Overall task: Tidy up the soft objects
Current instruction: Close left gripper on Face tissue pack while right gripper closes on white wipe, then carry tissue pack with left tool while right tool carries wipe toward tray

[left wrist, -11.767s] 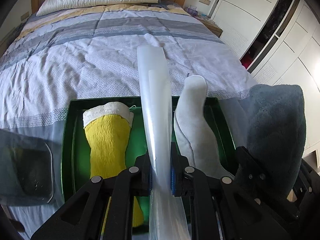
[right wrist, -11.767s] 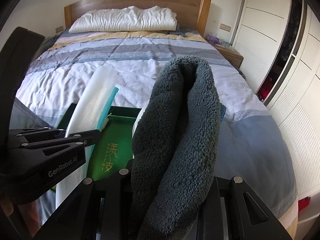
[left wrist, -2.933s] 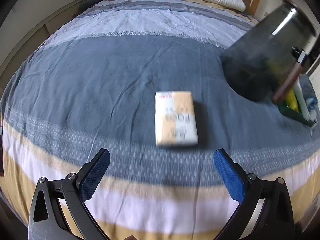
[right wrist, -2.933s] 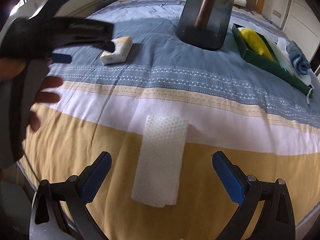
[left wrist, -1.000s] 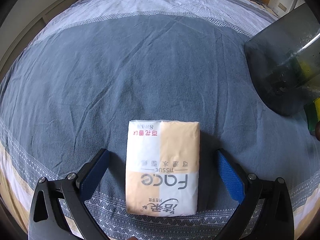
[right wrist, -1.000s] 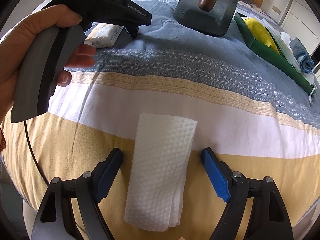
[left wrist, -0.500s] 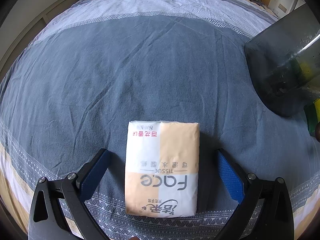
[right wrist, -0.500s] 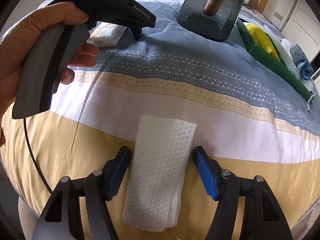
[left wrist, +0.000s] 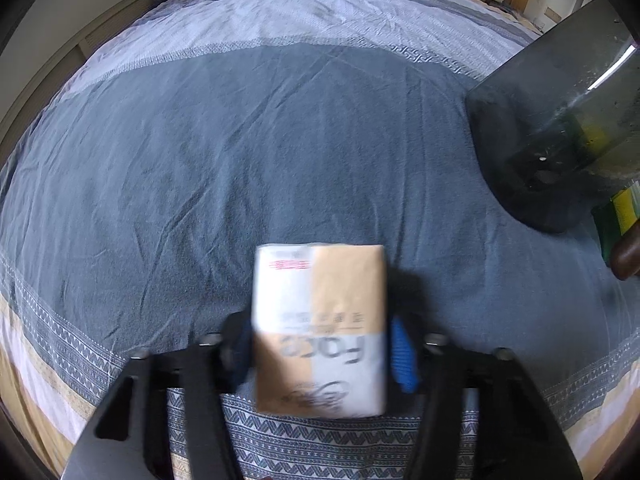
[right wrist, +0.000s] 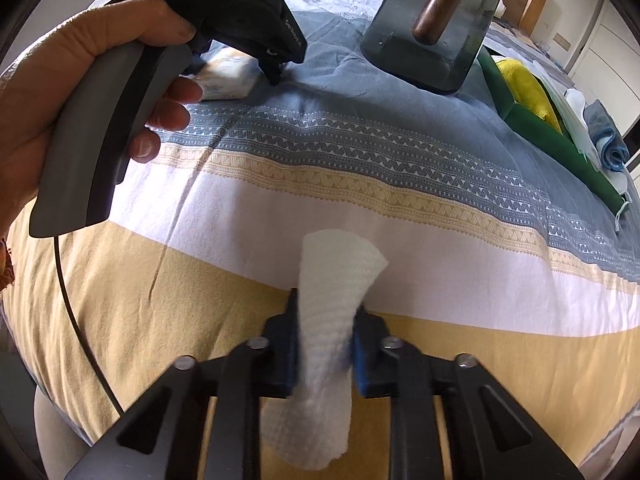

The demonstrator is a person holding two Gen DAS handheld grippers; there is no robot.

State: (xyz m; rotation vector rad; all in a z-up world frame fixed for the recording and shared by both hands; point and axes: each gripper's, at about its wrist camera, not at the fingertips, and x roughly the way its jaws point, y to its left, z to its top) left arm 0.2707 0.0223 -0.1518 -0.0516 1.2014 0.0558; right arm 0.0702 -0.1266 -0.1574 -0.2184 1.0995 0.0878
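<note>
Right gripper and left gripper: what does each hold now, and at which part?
Right gripper: folded white textured cloth, pinched mid-length. Left gripper: white-and-tan tissue pack, clamped on its long sides.

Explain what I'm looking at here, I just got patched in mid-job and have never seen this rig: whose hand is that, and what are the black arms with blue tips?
No robot: a person holds a two-fingered gripper in each hand, each with a camera looking along its fingers. In the left view, the left gripper is closed on a tissue pack on the bed. In the right view, the right gripper pinches a white embossed cloth; the person's left hand shows there too. Farther off stand a dark translucent bin and a green tray holding a yellow cloth.
</note>
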